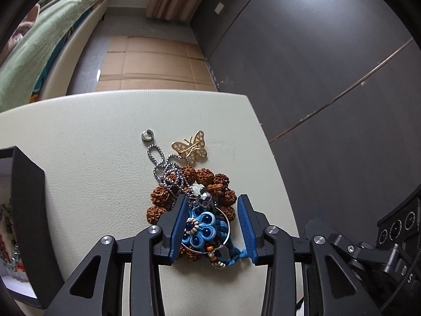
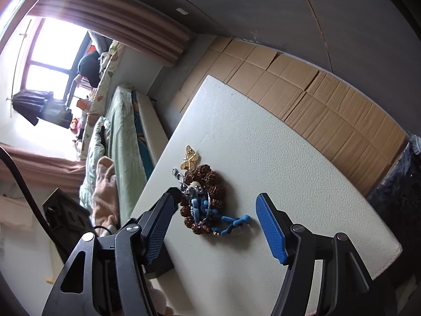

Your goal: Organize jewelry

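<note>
Left wrist view: left gripper [image 1: 213, 226] straddled the blue flower bracelet [image 1: 201, 230], fingers partly apart, contact unclear. Brown bead bracelet [image 1: 210, 177], silver chain [image 1: 163, 168], gold butterfly [image 1: 190, 148] piled above on the cream table [image 1: 79, 158]. Right gripper [image 2: 215, 226] stood wide, empty.

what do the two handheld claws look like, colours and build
Both match: the left claw and right claw have black linkage arms joined by round silver pivot pins, with triangular cut-outs in the outer links. Each finger ends in a flat blue pad with fine ribbing. A thin black cable runs beside the left one. No hands or sleeves show.
</note>
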Demonstrator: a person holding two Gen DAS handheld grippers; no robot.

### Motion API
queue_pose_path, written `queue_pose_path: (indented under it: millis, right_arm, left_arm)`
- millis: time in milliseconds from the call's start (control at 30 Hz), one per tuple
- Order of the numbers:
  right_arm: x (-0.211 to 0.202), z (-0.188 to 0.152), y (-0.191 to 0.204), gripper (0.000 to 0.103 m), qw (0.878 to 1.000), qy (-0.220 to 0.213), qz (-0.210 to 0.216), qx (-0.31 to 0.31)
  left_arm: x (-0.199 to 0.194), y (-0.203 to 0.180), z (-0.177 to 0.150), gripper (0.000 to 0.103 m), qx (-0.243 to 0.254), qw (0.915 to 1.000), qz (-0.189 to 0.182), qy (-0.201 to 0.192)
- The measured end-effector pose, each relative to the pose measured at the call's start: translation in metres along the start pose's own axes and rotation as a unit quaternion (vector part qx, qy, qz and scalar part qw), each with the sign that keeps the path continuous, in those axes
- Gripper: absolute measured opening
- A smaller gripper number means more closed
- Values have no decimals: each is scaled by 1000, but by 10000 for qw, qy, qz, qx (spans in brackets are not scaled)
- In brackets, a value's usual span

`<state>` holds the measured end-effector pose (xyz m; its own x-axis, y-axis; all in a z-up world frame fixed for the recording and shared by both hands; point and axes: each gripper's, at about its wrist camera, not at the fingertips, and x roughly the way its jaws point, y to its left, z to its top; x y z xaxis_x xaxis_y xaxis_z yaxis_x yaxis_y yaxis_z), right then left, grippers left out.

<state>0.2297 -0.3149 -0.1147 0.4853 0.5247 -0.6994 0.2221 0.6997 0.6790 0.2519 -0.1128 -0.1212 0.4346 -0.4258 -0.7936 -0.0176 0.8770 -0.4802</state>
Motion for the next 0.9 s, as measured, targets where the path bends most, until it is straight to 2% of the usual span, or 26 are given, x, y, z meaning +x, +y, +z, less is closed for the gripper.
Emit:
queue_pose_path:
  millis: [200, 233, 333, 500, 733, 800, 900]
  right_arm:
    - [1, -2, 2, 67, 10000, 35, -4, -65]
    - [1, -3, 2, 67, 10000, 30, -17, -73]
    - [2, -4, 0, 67, 10000, 41, -33, -58]
    - [2, -4, -2, 67, 9999, 43, -84, -53]
    - [6, -9, 9, 67, 9997, 38, -14, -254]
    - [11, -11, 14, 54, 9994, 92, 76, -332]
    - [21, -16, 20, 47, 9988, 234, 157, -391]
  left_arm:
    - [13, 2, 2, 40, -119, 9999, 98, 42]
    - [15, 3, 2, 37, -133, 9998, 137, 23]
    - [20, 4, 2, 19, -171, 9997, 156, 102]
    - [1, 3, 1, 18, -102, 9998, 93, -132]
    - [-40, 5, 3, 18, -59, 9989, -204, -412]
    - [-49, 6, 4, 18, -66, 9984, -268, -492]
    - [-63, 10, 5, 18, -80, 9976, -342, -603]
